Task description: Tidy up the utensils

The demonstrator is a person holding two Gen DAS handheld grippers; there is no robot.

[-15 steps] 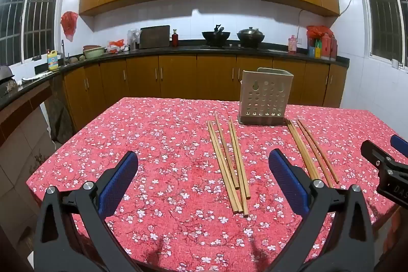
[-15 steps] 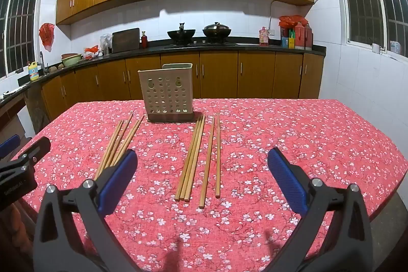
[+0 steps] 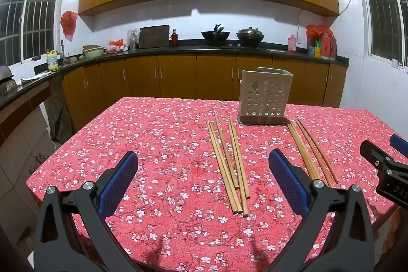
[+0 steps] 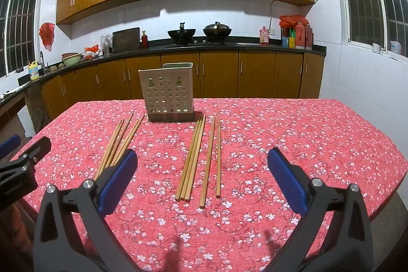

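both grippers, left (image 3: 202,181) and right (image 4: 201,180), hover with jaws wide, empty. chopsticks (image 4: 195,157) lie on the surface at 12 o'clock, before the holder (image 4: 168,94). best pinch one bundle mid-length.

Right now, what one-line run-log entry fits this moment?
left claw: open, empty | right claw: open, empty | chopsticks: two groups flat on tablecloth | utensil holder: upright, no chopsticks seen inside

Floral-clothed table (image 4: 318,134), chopsticks (image 4: 193,159), perforated holder (image 4: 167,96)

Black tongs (image 3: 203,181), blue ribbed pads (image 3: 117,182), silver screws (image 3: 88,185)
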